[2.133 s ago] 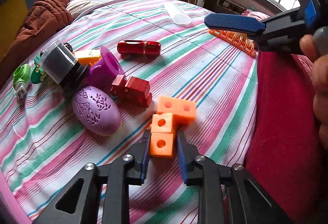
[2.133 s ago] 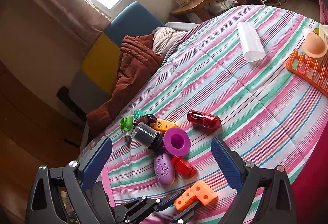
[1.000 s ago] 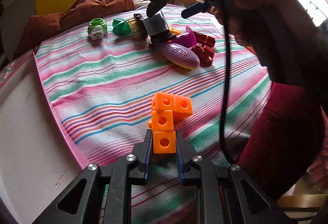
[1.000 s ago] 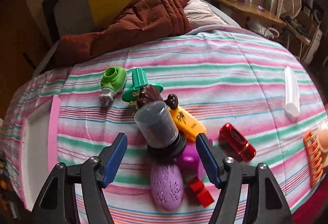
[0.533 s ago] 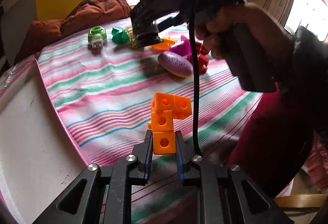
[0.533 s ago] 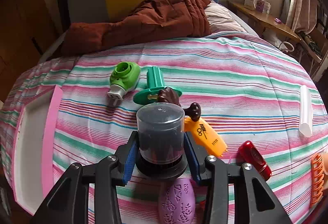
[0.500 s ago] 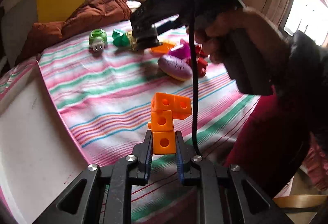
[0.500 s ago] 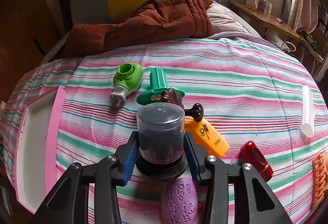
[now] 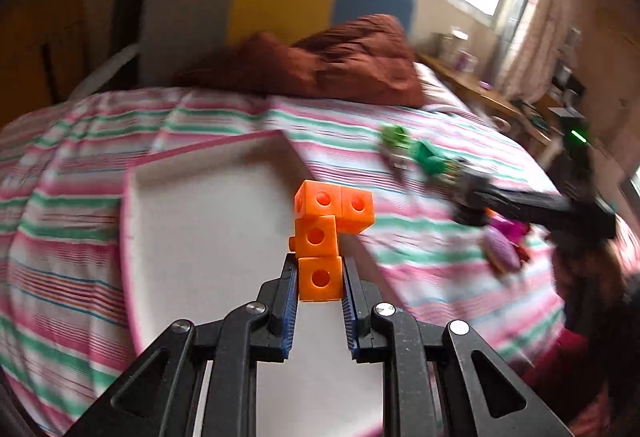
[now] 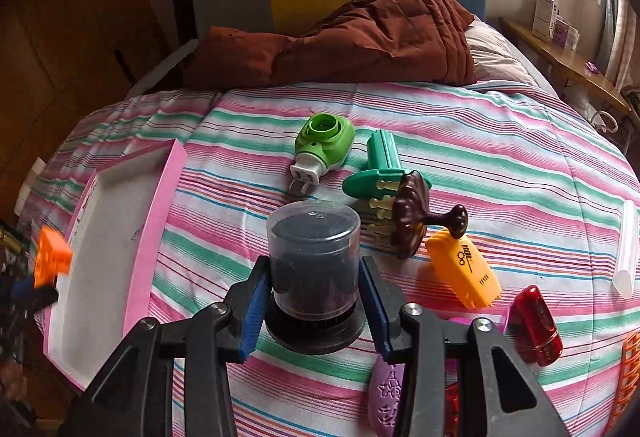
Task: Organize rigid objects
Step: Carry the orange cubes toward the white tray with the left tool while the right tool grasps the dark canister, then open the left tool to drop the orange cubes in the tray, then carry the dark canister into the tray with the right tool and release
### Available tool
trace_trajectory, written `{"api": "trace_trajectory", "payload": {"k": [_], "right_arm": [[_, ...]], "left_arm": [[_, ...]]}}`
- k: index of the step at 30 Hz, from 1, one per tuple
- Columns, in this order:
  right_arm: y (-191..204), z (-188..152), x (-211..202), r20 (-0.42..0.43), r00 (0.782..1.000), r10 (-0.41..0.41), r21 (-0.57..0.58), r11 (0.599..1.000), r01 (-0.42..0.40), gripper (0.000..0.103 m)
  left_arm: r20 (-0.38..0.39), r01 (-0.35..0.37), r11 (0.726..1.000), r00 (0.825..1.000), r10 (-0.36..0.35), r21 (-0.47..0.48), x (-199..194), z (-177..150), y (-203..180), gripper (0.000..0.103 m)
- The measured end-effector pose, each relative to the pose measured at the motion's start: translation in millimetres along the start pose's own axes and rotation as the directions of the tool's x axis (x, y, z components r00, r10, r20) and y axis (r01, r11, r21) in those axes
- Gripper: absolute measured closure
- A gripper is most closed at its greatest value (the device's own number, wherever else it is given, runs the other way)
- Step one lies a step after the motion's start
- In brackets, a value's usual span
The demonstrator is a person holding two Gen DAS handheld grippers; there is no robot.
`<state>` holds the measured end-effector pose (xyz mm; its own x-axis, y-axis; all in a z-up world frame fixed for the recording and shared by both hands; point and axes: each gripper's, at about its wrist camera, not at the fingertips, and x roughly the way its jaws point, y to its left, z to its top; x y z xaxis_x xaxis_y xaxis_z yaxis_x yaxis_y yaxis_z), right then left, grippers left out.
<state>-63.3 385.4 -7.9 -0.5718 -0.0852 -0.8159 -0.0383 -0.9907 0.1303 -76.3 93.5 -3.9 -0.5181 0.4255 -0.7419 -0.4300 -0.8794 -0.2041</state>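
Note:
My left gripper [image 9: 320, 285] is shut on the bottom cube of an orange block piece [image 9: 326, 233] and holds it in the air over the white tray with a pink rim [image 9: 208, 213]. In the right wrist view the same orange piece [image 10: 51, 256] shows at the far left over the tray [image 10: 160, 221]. My right gripper [image 10: 314, 299] is shut on a dark canister with a clear cap [image 10: 313, 261], standing on the striped bedspread. In the left wrist view the right gripper [image 9: 520, 203] reaches in from the right over the toy pile.
Around the canister lie a green plug device [image 10: 322, 145], a green comb piece [image 10: 380, 167], a brown mushroom shape [image 10: 412, 213], an orange clip [image 10: 464, 269], a red capsule [image 10: 536, 323] and a purple egg [image 10: 386, 393]. A brown quilt [image 10: 360, 37] lies at the bed's head.
My left gripper has swung left with the orange piece, from above the bedspread to above the tray. The right gripper closed around the canister a second ago and has shifted slightly since.

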Motion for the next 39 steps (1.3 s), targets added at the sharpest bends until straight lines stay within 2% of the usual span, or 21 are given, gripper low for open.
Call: {"api": "trace_trajectory", "payload": {"k": [4, 9, 13, 15, 17, 18, 22, 30, 32, 39], "right_arm": [[2.8, -0.8, 2.3, -0.005, 1.000, -0.003, -0.015, 1.000, 0.003, 0.059], [3.1, -1.1, 6.7, -0.018, 1.000, -0.013, -0.025, 1.000, 0.012, 0.059], [2.3, -0.9, 10.0, -0.026, 0.999, -0.019, -0.027, 0.999, 0.019, 0.059], [2.0, -1.2, 10.9, -0.029, 0.999, -0.021, -0.027, 0.999, 0.020, 0.059], [1.3, -1.3, 11.4, -0.031, 0.999, -0.024, -0.026, 0.999, 0.023, 0.059], [1.3, -1.1, 11.7, -0.030, 0.999, -0.025, -0.026, 0.999, 0.025, 0.059], [-0.2, -0.9, 12.3, -0.030, 0.999, -0.037, -0.021, 0.999, 0.036, 0.059], [2.5, -2.4, 8.4, -0.019, 0.999, -0.030, -0.025, 0.999, 0.030, 0.059], [5.4, -2.9, 7.6, -0.017, 1.000, -0.019, -0.033, 0.999, 0.018, 0.059], [7.0, -3.1, 5.9, -0.016, 1.000, 0.002, -0.018, 1.000, -0.003, 0.059]], "left_arm": [[-0.034, -0.119, 0.991, 0.993, 0.117, -0.067, 30.1, 14.4, 41.9, 0.083], [-0.060, -0.200, 0.974, 0.979, 0.195, -0.111, 55.2, 25.6, 72.2, 0.083], [-0.076, -0.276, 0.953, 0.960, 0.268, -0.125, 68.0, 33.2, 87.4, 0.082], [-0.088, -0.272, 0.949, 0.961, 0.261, -0.156, 69.1, 34.0, 93.8, 0.078], [-0.073, -0.282, 0.946, 0.959, 0.273, -0.162, 61.4, 32.2, 94.8, 0.067], [-0.061, -0.284, 0.945, 0.959, 0.278, -0.162, 56.1, 29.7, 93.0, 0.065], [-0.024, -0.302, 0.945, 0.953, 0.301, -0.130, 31.6, 14.5, 80.6, 0.065], [-0.012, -0.263, 0.960, 0.965, 0.263, -0.096, -8.0, -27.3, 40.4, 0.063], [-0.009, -0.256, 0.963, 0.967, 0.256, -0.084, -14.5, -35.6, 29.5, 0.060], [-0.013, -0.252, 0.967, 0.968, 0.252, -0.042, -24.1, -52.0, 6.1, 0.059]]}}
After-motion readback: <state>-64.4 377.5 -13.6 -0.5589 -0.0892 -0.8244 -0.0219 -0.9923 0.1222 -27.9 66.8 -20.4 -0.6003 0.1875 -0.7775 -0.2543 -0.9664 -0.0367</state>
